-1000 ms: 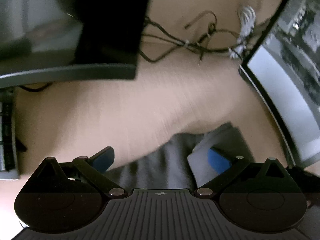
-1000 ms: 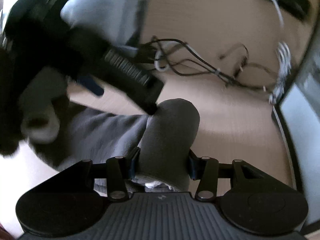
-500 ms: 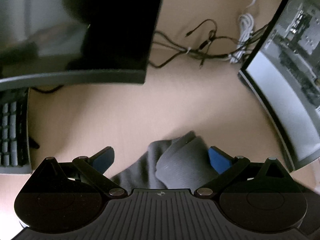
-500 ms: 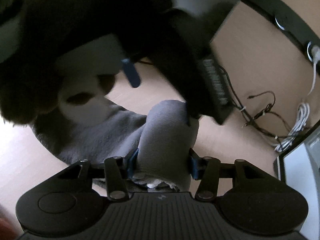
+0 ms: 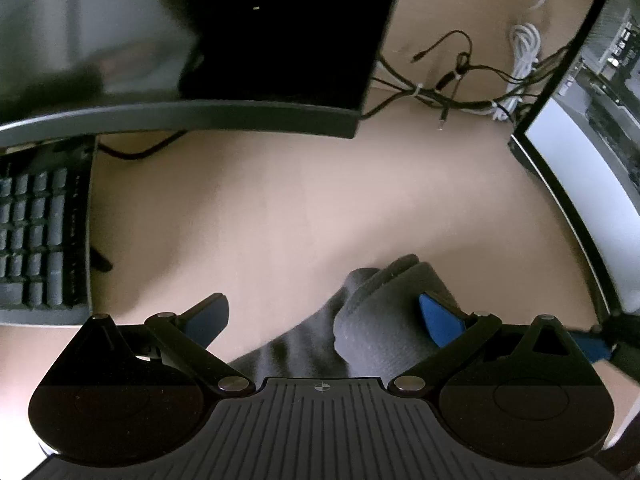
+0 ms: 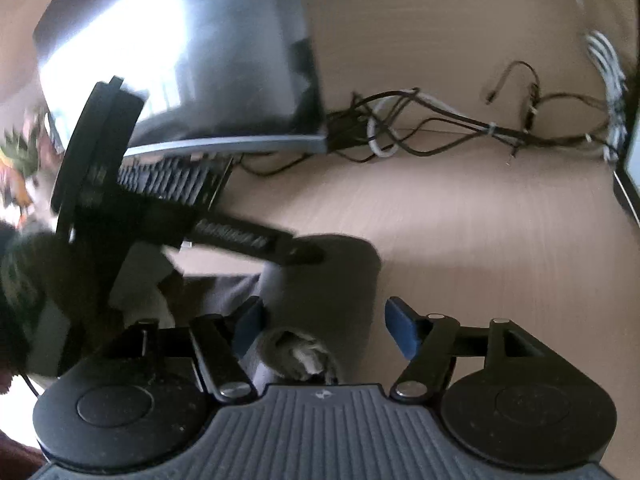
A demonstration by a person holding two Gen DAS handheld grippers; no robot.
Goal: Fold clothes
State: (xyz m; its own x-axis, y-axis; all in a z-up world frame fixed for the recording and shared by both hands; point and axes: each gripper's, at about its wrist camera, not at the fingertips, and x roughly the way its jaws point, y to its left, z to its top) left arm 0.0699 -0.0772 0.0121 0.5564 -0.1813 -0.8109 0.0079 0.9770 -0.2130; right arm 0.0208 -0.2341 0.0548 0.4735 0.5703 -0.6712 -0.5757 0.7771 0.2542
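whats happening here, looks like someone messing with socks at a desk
A person with a gripper in each hand is folding a grey sock on a wooden desk, between a keyboard and two monitors. The right gripper has just been opening; the rolled end sits between its pads, with a gap showing on one side. The left gripper is open over the same sock, gripping nothing.

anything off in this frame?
Only clutter: a loose tangle of cables sprawls across the desk behind the folded grey garment. The garment lies between the right gripper's just-opened jaws, nothing spilled or damaged.
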